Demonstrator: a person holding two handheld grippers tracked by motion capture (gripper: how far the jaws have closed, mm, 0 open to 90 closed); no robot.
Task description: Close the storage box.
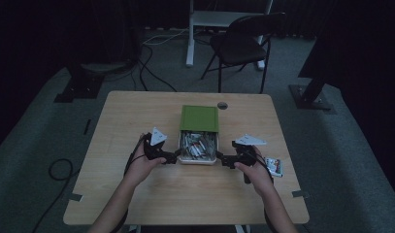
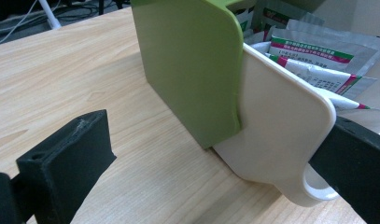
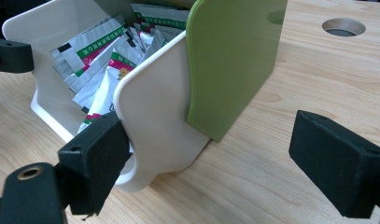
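High view: box w/ green lid mid bench; left tongs & right tongs flank its near end. Left gripper view: jaws apart, one against the box wall. Right gripper view: jaws apart, one by wall; packets inside.

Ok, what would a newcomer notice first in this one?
The green-lidded box at mid-table, slid half open, its cream tray crammed with foil sachets. The left gripper and right gripper flank the tray's near corners, both open. A small packet lies by the right hand.
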